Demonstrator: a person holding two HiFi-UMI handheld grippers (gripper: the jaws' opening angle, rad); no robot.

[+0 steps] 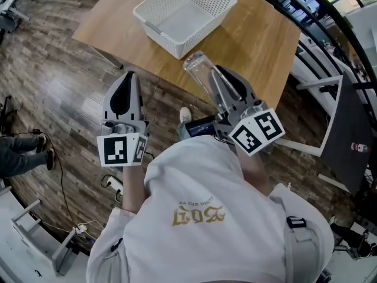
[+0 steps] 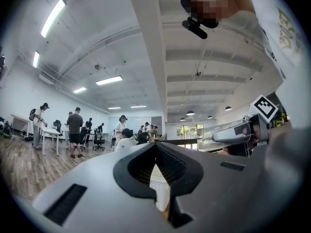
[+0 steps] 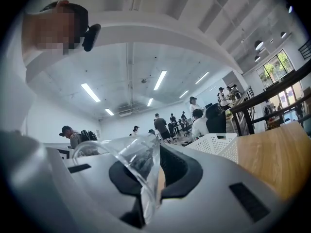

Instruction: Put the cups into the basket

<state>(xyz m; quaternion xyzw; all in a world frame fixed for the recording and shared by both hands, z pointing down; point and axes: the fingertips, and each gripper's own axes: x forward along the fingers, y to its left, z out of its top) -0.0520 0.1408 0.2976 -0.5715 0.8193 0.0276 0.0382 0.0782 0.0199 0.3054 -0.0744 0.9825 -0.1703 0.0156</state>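
A clear plastic cup [image 1: 200,75] is held in my right gripper [image 1: 222,88], which is shut on its wall, just off the near edge of the wooden table. In the right gripper view the cup [image 3: 127,155] fills the space between the jaws, rim up and tilted. The white perforated basket [image 1: 186,13] stands on the table beyond it; its wall [image 3: 215,144] shows to the right in the right gripper view. My left gripper [image 1: 122,96] hangs over the floor to the left, shut with nothing in it; its jaws [image 2: 160,178] meet in the left gripper view.
The wooden table [image 1: 265,40] has bare top to the right of the basket. A black railing [image 1: 330,22] runs behind it. White table frames [image 1: 321,117] stand at the right. Cables and a power strip [image 1: 88,229] lie on the wood floor; a seated person's legs [image 1: 20,152] are at left.
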